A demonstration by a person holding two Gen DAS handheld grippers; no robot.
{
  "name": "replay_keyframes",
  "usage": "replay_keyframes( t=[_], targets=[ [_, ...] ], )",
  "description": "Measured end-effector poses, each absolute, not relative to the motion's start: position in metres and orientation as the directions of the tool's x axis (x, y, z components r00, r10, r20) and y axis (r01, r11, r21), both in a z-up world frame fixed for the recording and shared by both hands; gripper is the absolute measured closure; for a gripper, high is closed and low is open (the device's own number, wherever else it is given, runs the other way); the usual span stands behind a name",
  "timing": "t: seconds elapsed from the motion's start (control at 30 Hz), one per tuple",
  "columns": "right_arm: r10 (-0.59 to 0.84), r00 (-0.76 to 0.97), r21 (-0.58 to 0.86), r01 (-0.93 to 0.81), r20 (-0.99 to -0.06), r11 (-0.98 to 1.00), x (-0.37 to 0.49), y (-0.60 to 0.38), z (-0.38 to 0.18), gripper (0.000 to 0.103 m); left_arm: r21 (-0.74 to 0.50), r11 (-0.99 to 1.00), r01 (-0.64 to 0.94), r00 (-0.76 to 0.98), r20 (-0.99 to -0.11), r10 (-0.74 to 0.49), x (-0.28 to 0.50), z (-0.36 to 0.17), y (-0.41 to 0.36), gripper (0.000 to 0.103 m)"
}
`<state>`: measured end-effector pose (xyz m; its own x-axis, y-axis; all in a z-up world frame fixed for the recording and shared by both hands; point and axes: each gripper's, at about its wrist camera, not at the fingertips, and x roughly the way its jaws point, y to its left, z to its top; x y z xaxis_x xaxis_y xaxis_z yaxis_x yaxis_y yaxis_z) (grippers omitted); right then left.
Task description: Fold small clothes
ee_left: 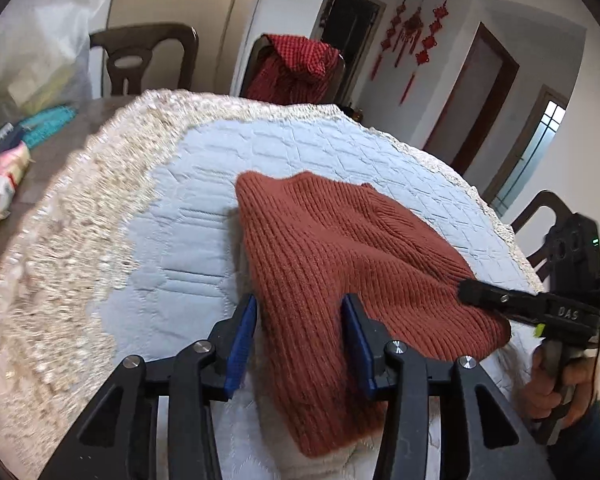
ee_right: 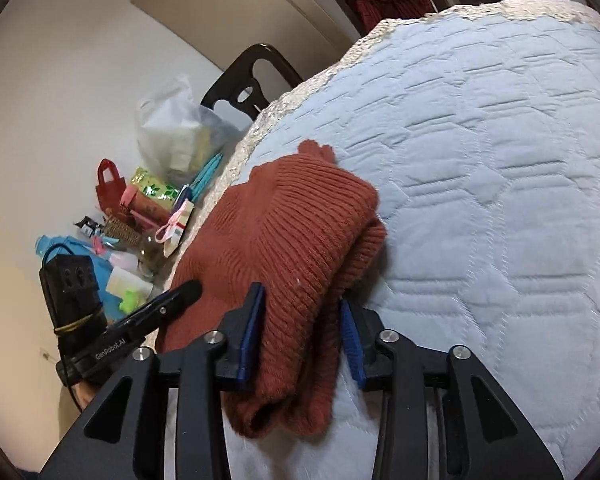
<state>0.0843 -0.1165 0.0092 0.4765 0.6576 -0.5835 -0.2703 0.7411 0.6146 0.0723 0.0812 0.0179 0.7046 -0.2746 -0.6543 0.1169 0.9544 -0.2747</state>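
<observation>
A rust-red ribbed knit sweater (ee_left: 320, 232) lies folded into a thick bundle on the pale blue quilted cover (ee_left: 204, 184) of the table. My left gripper (ee_left: 300, 300) straddles the sweater's near left part, its blue pads standing apart on either side of the cloth without squeezing it: open. In the right wrist view the sweater (ee_right: 292, 208) shows its stacked layers. My right gripper (ee_right: 300, 296) straddles its near right edge in the same way, jaws apart and open. Each gripper also shows in the other's view: the right one (ee_left: 466, 290), held by a hand, and the left one (ee_right: 188, 288).
A cream lace fringe (ee_left: 80, 208) borders the quilted cover (ee_right: 480, 160). Bags, packets and small clutter (ee_right: 148, 200) crowd the table's left end. Dark wooden chairs (ee_left: 148, 56) stand around the table. One chair carries a red checked garment (ee_left: 296, 68).
</observation>
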Motion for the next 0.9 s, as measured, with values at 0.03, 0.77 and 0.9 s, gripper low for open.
replay_keyframes(
  t=[0.03,0.77,0.9],
  targets=[
    [0.643,0.492,0.597,-0.274,-0.587,0.754,0.082,-0.117,0.014,0.064,-0.260,0.959,0.110,0.718,-0.647,-0.258,0.068,0.022,0.080,0.055],
    [0.457,0.605,0.250,-0.398,-0.652,0.883,0.062,-0.076,0.053,0.075,-0.110,0.990,0.091,0.746,-0.651,-0.141,0.060,0.034,0.046,0.056],
    [0.447,0.594,0.187,-0.447,-0.670,0.875,0.044,-0.061,0.048,0.075,-0.093,0.993,0.071,0.750,-0.652,-0.115,0.044,0.032,0.045,0.056]
  ],
)
